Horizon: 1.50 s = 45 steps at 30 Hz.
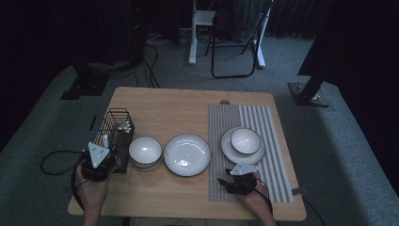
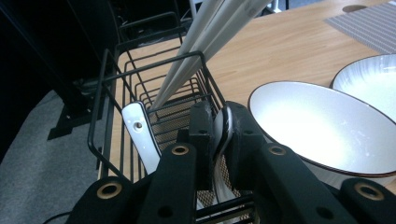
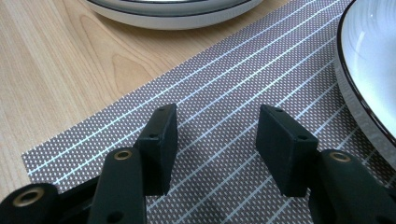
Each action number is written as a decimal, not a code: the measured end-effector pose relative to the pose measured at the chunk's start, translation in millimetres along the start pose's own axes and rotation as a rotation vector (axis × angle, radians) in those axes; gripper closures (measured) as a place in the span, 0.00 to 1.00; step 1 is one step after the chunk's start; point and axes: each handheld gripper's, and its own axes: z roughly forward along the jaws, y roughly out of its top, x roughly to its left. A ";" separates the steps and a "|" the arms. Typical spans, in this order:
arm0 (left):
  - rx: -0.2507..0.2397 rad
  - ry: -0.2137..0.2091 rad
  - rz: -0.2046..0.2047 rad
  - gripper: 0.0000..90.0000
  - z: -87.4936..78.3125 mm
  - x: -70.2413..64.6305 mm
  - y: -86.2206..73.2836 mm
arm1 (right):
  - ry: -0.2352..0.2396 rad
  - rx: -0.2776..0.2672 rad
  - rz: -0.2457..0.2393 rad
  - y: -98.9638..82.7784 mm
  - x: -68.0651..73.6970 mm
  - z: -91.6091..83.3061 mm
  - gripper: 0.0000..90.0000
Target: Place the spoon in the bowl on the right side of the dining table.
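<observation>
A black wire caddy (image 1: 114, 123) (image 2: 108, 88) stands at the table's left and holds white chopsticks (image 2: 201, 42) and two white spoons. My left gripper (image 1: 107, 155) (image 2: 219, 116) reaches into its near end, shut on the handle of a dark-rimmed white spoon (image 2: 223, 128). The other spoon (image 2: 140, 135) leans just to the left of the jaws. My right gripper (image 1: 230, 181) (image 3: 217, 126) rests low over the striped placemat (image 1: 275, 141) (image 3: 224, 79), open, with nothing between its fingers.
A white bowl (image 1: 145, 150) (image 2: 322, 126) sits right beside the caddy, then a white plate (image 1: 187, 154) at mid-table. On the placemat a plate (image 1: 229, 149) (image 3: 373, 65) carries a small bowl (image 1: 245, 140). A chair stands beyond the table.
</observation>
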 end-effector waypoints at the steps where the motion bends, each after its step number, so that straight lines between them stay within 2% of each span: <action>1: 0.001 -0.001 0.000 0.92 0.4 -0.4 0.0 | 0.000 0.000 -0.001 0.0 -0.1 0.0 0.54; 10: 0.002 0.006 0.024 0.93 2.0 -3.6 -0.4 | 0.000 0.000 -0.002 0.0 -0.1 0.0 0.54; 22: 0.002 0.002 0.033 0.95 1.3 -1.7 1.8 | 0.000 0.000 -0.002 0.0 -0.1 0.0 0.54; 31: -0.033 0.001 0.011 0.95 -4.0 5.1 9.6 | 0.000 0.000 -0.001 0.0 -0.1 0.0 0.54; 45: -0.078 0.017 0.010 0.95 -14.8 16.0 23.4 | -0.001 0.000 -0.002 0.0 0.0 0.0 0.54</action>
